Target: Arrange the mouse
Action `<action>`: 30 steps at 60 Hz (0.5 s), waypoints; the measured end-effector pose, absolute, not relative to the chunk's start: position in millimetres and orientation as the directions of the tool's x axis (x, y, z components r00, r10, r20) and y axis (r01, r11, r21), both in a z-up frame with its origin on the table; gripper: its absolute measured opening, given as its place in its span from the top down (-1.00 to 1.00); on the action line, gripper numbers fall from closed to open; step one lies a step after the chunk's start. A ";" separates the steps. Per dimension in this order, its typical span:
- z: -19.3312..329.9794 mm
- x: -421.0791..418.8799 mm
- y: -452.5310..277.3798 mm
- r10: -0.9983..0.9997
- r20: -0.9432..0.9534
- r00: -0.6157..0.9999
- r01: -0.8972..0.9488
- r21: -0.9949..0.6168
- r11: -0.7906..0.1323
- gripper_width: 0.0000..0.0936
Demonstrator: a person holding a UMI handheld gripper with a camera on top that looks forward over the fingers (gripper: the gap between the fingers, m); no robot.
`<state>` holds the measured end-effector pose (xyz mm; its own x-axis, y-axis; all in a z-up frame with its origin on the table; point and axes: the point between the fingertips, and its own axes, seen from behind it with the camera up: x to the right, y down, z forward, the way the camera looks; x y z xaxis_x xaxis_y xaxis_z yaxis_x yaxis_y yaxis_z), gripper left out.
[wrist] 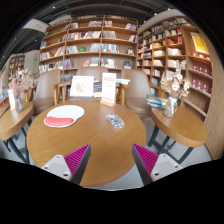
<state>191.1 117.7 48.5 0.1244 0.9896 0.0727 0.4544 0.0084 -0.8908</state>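
A small grey object [115, 120], which looks like the mouse, lies near the middle of the round wooden table [100, 140], well beyond my fingers. A red oval mat [56, 122] with a white oval mat [67, 112] overlapping it lies on the left part of the table. My gripper [111, 160] hovers over the table's near edge. Its fingers are wide apart with nothing between them, and the magenta pads [76, 157] show at both sides.
Two upright sign cards [82, 87] [108, 88] stand at the table's far edge, with chairs behind. A side table with flowers [172, 98] stands to the right, another table [12, 118] to the left. Bookshelves [95, 40] line the back walls.
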 end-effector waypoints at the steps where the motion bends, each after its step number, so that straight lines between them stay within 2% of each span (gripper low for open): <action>1: 47.7 187.9 120.3 0.990 0.069 0.125 0.456 -0.890 0.005 -0.83; 30: 6.7 58.2 162.3 0.990 0.097 0.101 0.540 -0.841 0.027 -0.82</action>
